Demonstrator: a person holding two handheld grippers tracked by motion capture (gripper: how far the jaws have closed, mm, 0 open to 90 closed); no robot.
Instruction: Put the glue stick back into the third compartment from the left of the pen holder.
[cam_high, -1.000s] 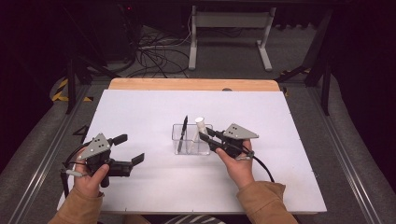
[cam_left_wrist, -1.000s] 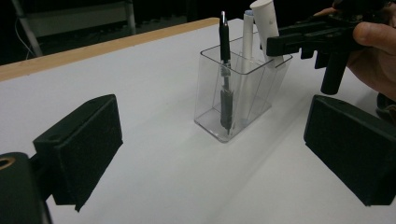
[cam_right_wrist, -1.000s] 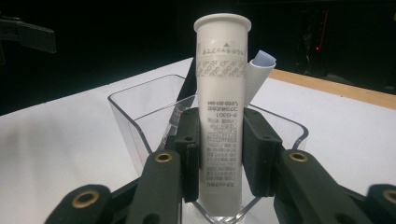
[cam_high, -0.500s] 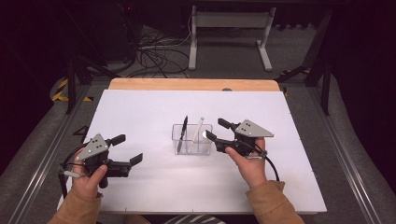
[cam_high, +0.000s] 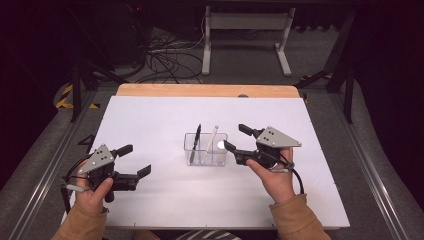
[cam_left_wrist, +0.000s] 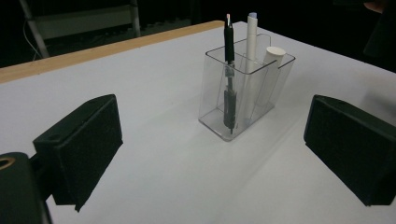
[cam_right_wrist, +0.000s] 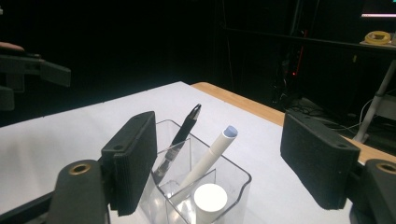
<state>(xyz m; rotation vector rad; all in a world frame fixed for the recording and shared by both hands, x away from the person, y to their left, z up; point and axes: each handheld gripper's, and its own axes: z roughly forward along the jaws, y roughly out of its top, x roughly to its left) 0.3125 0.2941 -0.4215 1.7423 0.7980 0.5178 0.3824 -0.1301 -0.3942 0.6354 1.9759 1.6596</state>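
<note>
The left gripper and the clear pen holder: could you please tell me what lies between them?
Nothing: in the high view, bare white tabletop separates the left gripper from the clear pen holder; the left gripper view agrees.

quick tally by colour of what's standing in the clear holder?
Black: 1, the black pen, in the clear holder
White: 2, the slim white pen and the thick white marker
Total: 3
</note>
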